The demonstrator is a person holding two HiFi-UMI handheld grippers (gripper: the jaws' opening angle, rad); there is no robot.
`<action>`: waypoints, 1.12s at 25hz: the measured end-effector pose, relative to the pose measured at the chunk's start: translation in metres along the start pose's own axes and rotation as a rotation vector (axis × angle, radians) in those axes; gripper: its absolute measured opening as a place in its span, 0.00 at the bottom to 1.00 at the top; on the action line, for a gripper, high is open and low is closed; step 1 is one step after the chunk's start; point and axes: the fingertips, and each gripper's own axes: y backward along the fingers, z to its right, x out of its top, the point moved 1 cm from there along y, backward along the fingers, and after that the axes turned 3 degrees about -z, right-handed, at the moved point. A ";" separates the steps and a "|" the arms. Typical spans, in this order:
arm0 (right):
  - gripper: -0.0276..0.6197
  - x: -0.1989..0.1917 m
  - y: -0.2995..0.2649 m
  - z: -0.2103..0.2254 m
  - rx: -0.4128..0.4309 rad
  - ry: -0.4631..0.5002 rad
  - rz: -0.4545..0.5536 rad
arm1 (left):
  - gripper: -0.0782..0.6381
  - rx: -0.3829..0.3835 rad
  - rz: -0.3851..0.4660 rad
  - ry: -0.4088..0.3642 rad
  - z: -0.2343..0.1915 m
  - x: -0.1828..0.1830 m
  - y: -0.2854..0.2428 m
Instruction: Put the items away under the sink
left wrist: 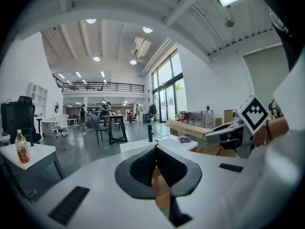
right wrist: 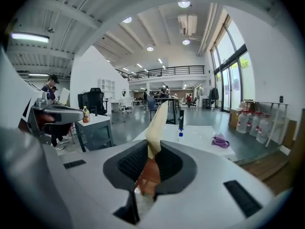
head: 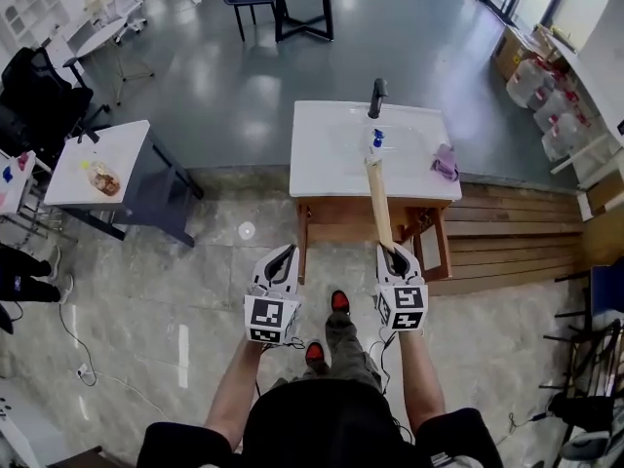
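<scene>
Looking down, the head view has both grippers side by side just short of the sink [head: 322, 178]. The right gripper [head: 394, 253] is clamped on a long pale board [head: 378, 203] whose far end reaches over the sink top, near the faucet [head: 377, 97]. A purple cloth [head: 445, 162] lies at the sink's right edge. The left gripper [head: 286, 253] carries nothing. Its own view shows the jaws closed together and empty, with the sink ahead. The right gripper view shows the dark pads [right wrist: 131, 162] pressed on the board's near end, the board slanting up toward the sink, and a small blue thing [right wrist: 180, 133] beside the faucet.
</scene>
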 end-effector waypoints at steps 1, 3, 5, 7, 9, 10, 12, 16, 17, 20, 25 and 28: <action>0.14 -0.001 0.008 0.004 -0.020 -0.007 -0.004 | 0.12 -0.025 -0.001 0.000 0.006 0.003 -0.002; 0.14 -0.008 0.020 0.015 -0.058 -0.020 -0.016 | 0.12 -0.070 -0.003 -0.003 0.021 0.004 -0.010; 0.14 -0.019 0.029 0.028 -0.092 -0.032 -0.029 | 0.12 -0.110 -0.007 -0.008 0.035 0.000 -0.021; 0.14 -0.029 0.037 0.043 -0.126 -0.042 -0.038 | 0.12 -0.150 -0.009 -0.013 0.051 -0.003 -0.034; 0.14 -0.039 0.043 0.060 -0.158 -0.054 -0.046 | 0.12 -0.191 -0.014 -0.018 0.069 -0.004 -0.051; 0.14 -0.046 0.045 0.069 -0.172 -0.060 -0.053 | 0.12 -0.209 -0.018 -0.019 0.077 -0.007 -0.059; 0.14 -0.065 0.045 0.083 -0.189 -0.075 -0.073 | 0.12 -0.238 -0.030 -0.015 0.093 -0.015 -0.075; 0.14 -0.108 0.034 0.102 -0.191 -0.125 -0.115 | 0.12 -0.265 -0.068 -0.001 0.114 -0.043 -0.109; 0.14 -0.119 0.029 0.108 -0.188 -0.134 -0.123 | 0.12 -0.265 -0.080 0.000 0.119 -0.052 -0.120; 0.14 -0.152 0.010 0.124 -0.171 -0.149 -0.154 | 0.12 -0.268 -0.119 0.005 0.134 -0.080 -0.148; 0.14 -0.203 -0.025 0.143 -0.135 -0.169 -0.190 | 0.12 -0.278 -0.180 0.014 0.151 -0.128 -0.185; 0.14 -0.233 -0.046 0.155 -0.112 -0.165 -0.202 | 0.12 -0.283 -0.206 0.013 0.164 -0.159 -0.206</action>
